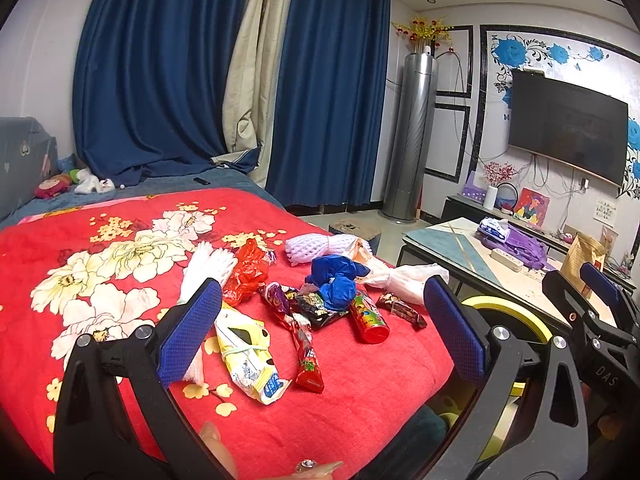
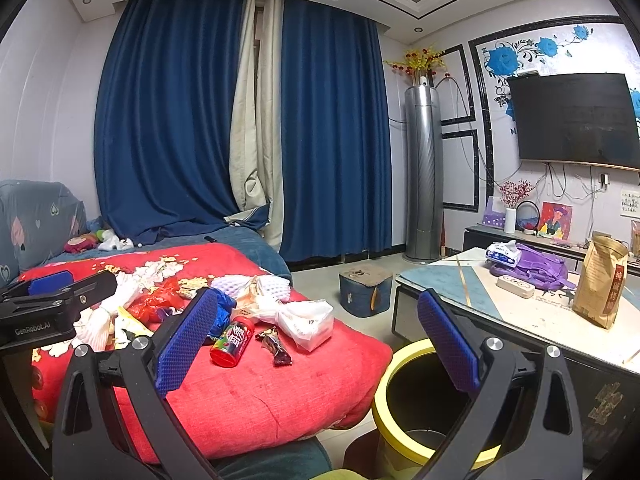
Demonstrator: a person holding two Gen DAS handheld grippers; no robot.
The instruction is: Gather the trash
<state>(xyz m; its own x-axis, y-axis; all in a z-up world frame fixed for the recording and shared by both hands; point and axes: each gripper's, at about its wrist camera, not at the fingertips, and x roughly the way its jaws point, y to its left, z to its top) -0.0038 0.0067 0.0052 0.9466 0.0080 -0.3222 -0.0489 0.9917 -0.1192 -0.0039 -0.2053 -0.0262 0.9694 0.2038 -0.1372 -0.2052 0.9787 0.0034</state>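
I see my left tongs [image 1: 324,334] and right tongs [image 2: 320,348] both spread wide, holding nothing. The trash [image 1: 320,300] lies heaped on the red blanket [image 1: 360,392]; the yellow bin [image 2: 404,404] stands beside the bed.

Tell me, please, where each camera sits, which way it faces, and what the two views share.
Left wrist: on the left gripper, facing the trash on the red blanket; open jaws and fingertips show, right gripper at right.
Right wrist: on the right gripper, over the blanket edge and yellow-rimmed bin; open jaws show, left gripper at left.
Shared: red can, bin, curtains, TV.
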